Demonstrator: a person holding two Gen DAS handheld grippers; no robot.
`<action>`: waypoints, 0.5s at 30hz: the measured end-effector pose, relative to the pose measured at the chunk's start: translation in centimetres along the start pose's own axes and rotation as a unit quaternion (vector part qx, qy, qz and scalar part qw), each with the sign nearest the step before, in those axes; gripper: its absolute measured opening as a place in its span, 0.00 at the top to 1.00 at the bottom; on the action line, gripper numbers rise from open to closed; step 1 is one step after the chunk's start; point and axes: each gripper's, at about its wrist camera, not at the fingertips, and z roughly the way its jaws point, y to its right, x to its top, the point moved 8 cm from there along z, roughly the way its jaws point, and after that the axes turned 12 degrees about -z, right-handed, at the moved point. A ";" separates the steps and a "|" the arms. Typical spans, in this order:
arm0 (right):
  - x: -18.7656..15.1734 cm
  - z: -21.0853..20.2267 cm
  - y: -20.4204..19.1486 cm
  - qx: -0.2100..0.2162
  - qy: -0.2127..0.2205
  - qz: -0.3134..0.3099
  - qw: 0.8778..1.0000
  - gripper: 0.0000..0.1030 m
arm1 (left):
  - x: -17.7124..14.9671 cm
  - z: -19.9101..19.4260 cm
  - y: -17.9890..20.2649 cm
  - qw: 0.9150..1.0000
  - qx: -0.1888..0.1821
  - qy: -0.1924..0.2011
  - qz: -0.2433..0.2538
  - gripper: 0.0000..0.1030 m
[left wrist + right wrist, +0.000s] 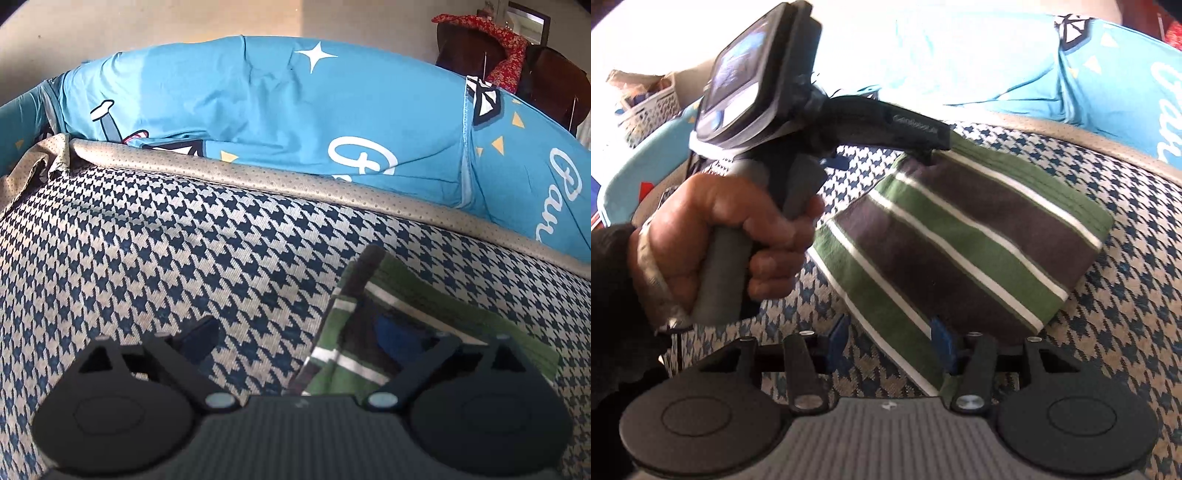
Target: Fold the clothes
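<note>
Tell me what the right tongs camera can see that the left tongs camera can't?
Only the right wrist view shows a hand gripping the other tool's grey handle, a screen on top of it, and a white basket far left. Only the left wrist view shows a white star on the blue bedding and a red flowery cloth over dark furniture. Both show the striped green cloth, the houndstooth cover beneath it, and the blue printed bedding behind.
</note>
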 end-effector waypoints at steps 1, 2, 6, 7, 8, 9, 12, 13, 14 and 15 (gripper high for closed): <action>0.1 -0.1 0.0 -0.005 0.001 0.004 1.000 0.51 | -0.1 -0.4 0.0 1.000 0.000 -0.001 0.004 0.05; 0.2 -0.2 0.0 -0.009 0.002 0.007 1.000 0.50 | -0.1 -0.8 -0.1 1.000 0.000 -0.002 0.010 0.05; 0.3 -0.9 0.3 -0.030 0.002 0.029 0.999 0.45 | -0.5 -2.3 -0.2 0.999 0.000 -0.006 0.033 0.02; 0.3 -1.1 0.4 -0.036 0.003 0.036 0.999 0.44 | -0.7 -2.7 -0.4 0.999 0.000 -0.008 0.036 0.01; 0.3 -1.3 0.4 -0.042 0.003 0.042 0.998 0.44 | -0.9 -3.1 -0.5 0.999 -0.001 -0.010 0.040 0.01; 0.3 -1.5 0.5 -0.049 0.004 0.049 0.998 0.43 | -1.1 -3.5 -0.5 0.999 -0.001 -0.011 0.044 0.01; 0.3 -2.2 0.7 -0.067 0.006 0.069 0.995 0.32 | -1.8 -4.6 -0.8 0.998 -0.004 -0.015 0.056 0.01; 0.3 -2.4 0.7 -0.075 0.007 0.076 0.994 0.29 | -2.1 -5.0 -0.8 0.998 -0.006 -0.017 0.060 0.01; 0.2 -2.6 0.8 -0.080 0.006 0.084 0.993 0.29 | -2.3 -5.4 -0.9 0.998 -0.007 -0.018 0.063 0.00; 0.2 -2.8 0.8 -0.083 0.004 0.091 0.992 0.29 | -2.6 -5.7 -1.0 0.997 -0.008 -0.020 0.067 0.00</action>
